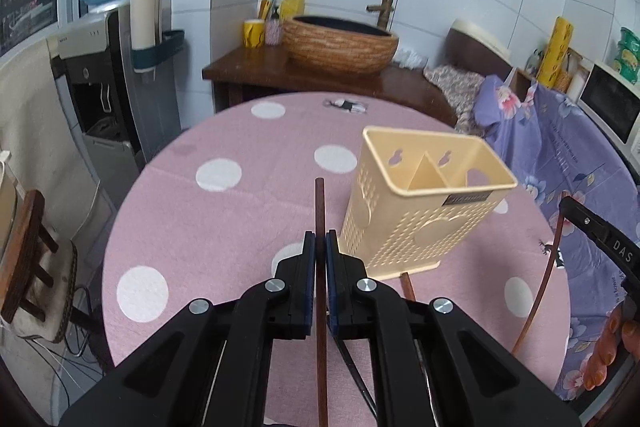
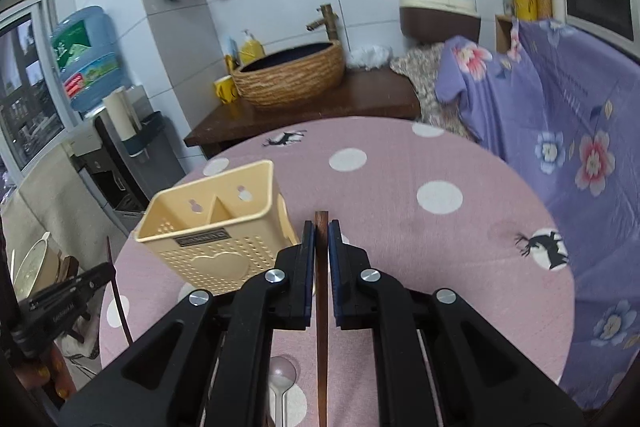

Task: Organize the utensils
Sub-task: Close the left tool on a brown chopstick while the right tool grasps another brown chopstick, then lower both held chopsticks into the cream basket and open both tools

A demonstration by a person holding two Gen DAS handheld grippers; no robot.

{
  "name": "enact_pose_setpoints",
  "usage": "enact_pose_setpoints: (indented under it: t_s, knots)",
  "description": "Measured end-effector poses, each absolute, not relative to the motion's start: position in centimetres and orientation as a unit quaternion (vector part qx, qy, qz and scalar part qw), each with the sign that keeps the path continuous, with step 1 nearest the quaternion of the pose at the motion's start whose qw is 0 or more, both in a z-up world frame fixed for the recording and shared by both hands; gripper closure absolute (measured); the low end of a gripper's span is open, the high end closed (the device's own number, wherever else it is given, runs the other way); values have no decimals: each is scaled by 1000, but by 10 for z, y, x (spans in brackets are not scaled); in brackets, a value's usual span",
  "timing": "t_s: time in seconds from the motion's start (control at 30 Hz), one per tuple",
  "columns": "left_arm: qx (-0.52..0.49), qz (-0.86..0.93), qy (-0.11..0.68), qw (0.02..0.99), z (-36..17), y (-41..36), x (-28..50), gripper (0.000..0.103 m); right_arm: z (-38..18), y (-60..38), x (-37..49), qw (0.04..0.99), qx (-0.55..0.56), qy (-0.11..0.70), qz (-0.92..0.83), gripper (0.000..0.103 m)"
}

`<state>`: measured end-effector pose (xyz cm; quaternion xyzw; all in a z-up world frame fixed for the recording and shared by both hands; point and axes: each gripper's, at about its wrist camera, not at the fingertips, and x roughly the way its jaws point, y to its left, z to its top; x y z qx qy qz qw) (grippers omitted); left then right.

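A cream perforated utensil holder [image 1: 424,195] with two compartments stands on the round pink dotted table [image 1: 224,211]; it also shows in the right wrist view [image 2: 216,227]. My left gripper [image 1: 320,239] is shut on a brown chopstick [image 1: 319,203], held above the table just left of the holder. My right gripper [image 2: 320,231] is shut on a second brown chopstick [image 2: 321,347], right of the holder. Another brown stick [image 1: 408,287] lies on the table at the holder's base. A clear spoon [image 2: 282,379] lies under the right gripper.
A dark wooden counter [image 1: 256,67] with a woven basin [image 1: 340,43] stands behind the table. A water dispenser [image 1: 116,75] stands on the left. Purple floral cloth [image 1: 568,155] covers furniture on the right. A wooden stool [image 1: 28,259] is at the left edge.
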<state>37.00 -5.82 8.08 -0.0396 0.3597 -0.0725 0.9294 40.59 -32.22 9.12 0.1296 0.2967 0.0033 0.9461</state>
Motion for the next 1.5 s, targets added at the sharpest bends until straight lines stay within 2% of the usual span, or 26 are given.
enact_pose_setpoints:
  t_s: [0.7, 0.87, 1.2, 1.37, 1.5]
  knots:
    - [-38, -67, 285, 956, 152, -32, 339, 97, 152, -323, 369, 958, 110, 262, 43, 95]
    - [-28, -67, 248, 966, 192, -34, 337, 97, 184, -323, 375, 964, 95, 244, 37, 95]
    - [-44, -73, 201, 976, 265, -50, 360, 97, 285, -308, 402, 980, 52, 190, 4, 95]
    - [-67, -90, 203, 973, 276, -65, 377, 97, 317, -297, 415, 982, 70, 175, 16, 95]
    - [-64, -97, 210, 971, 264, -81, 388, 97, 306, -284, 429, 980, 71, 185, 25, 95]
